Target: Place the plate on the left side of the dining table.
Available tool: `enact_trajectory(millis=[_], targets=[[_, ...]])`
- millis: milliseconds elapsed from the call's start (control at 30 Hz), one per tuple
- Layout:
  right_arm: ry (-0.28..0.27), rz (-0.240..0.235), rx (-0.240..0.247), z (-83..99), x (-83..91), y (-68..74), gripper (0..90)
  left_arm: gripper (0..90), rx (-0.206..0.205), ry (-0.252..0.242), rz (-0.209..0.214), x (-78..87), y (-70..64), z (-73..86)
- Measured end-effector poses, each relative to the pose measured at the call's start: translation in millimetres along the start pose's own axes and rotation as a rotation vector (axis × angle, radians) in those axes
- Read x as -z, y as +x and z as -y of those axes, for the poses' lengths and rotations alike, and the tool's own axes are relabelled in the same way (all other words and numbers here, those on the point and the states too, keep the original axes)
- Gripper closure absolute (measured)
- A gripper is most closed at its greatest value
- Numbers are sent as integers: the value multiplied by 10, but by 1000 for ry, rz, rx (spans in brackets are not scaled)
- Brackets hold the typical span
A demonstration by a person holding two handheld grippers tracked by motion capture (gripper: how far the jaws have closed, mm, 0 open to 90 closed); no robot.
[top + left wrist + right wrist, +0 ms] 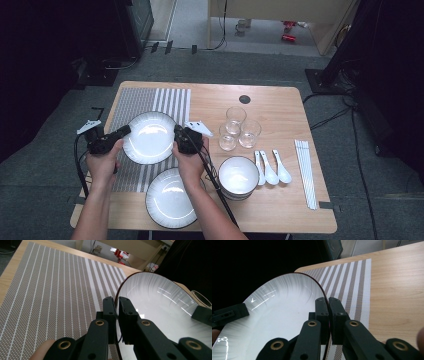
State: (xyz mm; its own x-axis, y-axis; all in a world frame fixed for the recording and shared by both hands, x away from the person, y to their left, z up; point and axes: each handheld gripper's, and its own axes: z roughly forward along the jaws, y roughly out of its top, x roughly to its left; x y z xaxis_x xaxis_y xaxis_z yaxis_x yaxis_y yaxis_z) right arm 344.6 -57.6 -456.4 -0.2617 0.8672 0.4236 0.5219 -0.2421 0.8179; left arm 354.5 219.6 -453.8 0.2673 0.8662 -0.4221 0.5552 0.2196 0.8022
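Note:
A white plate with a thin dark rim is over the striped placemat, held at opposite edges by both grippers. My left gripper is shut on its left rim, and my right gripper is shut on its right rim. In the left gripper view the jaws pinch the rim of the plate, with the placemat beyond. In the right gripper view the jaws clamp the rim of the plate. The left gripper shows at the plate's far edge.
A second white plate lies near the front edge, partly under the right forearm. A stack of bowls stands to its right. Three glasses, three white spoons and white chopsticks occupy the table's right half.

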Motion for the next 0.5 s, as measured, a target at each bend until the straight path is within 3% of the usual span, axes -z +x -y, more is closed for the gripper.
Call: enact_trajectory(millis=[500], targets=[[16, -14, 49, -62, -311, -111, 866, 861, 26, -5, -32, -191, 105, 4]])
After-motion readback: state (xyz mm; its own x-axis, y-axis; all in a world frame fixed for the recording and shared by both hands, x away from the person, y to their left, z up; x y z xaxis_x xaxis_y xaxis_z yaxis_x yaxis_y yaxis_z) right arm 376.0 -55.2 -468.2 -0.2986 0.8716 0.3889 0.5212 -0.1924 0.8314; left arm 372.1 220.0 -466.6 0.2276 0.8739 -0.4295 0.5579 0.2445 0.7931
